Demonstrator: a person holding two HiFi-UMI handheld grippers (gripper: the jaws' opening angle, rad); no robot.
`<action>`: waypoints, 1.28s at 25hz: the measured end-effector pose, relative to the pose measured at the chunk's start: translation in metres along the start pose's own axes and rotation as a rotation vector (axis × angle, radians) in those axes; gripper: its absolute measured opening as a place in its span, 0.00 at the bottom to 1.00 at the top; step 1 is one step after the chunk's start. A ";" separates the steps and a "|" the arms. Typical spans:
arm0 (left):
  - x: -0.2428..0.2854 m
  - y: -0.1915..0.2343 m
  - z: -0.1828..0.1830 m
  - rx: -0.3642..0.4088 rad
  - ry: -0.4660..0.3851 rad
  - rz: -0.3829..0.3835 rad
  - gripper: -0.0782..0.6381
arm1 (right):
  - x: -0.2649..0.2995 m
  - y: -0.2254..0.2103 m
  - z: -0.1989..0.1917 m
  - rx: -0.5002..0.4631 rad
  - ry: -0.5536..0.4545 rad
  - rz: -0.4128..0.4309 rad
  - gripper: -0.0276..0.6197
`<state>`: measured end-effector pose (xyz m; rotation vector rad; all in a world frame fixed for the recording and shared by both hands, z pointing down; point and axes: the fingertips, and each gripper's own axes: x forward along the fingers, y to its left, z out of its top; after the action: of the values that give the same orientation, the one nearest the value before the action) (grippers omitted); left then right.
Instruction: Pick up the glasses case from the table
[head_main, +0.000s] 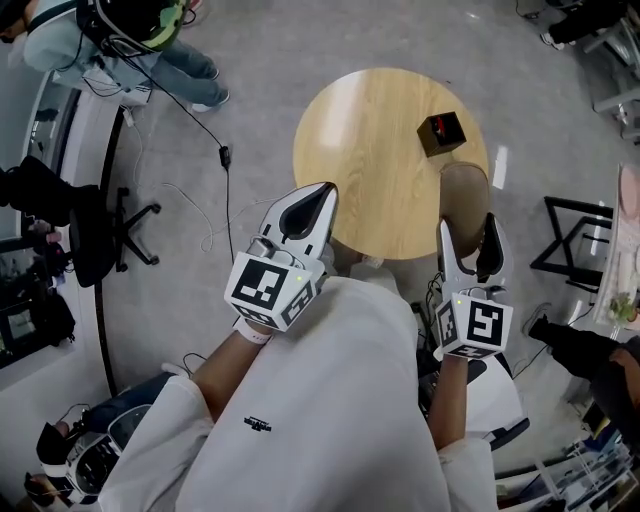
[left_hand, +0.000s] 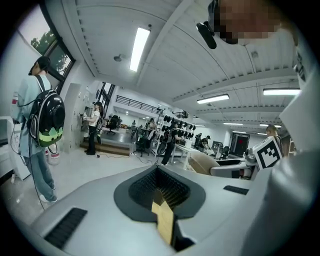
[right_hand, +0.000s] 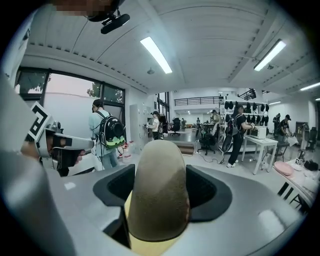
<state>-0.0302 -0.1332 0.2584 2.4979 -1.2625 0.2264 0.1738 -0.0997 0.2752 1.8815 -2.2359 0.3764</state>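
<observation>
We see the right gripper (head_main: 468, 240) clenched on the tan glasses case (head_main: 464, 195), which stands up between its jaws and past their tips. From the head view the case overlaps the near right rim of the round wooden table (head_main: 370, 150), with a small dark box (head_main: 441, 133) just beyond it. The right gripper view alone shows the jaws pressing the case's sides, against a wide room and a person with a backpack (right_hand: 107, 132). The left gripper (head_main: 318, 200) is pinched together on nothing, as only its own view shows.
</observation>
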 end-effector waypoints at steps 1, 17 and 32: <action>0.000 0.000 0.003 0.004 -0.008 -0.002 0.12 | -0.002 0.000 0.002 0.002 -0.006 -0.002 0.56; -0.002 0.002 0.028 0.034 -0.062 -0.034 0.12 | -0.021 0.013 0.027 -0.003 -0.088 0.002 0.56; 0.003 -0.004 0.026 0.028 -0.052 -0.071 0.12 | -0.026 0.018 0.026 0.019 -0.086 0.044 0.56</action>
<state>-0.0255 -0.1425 0.2344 2.5833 -1.1957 0.1636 0.1608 -0.0807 0.2417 1.8949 -2.3410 0.3304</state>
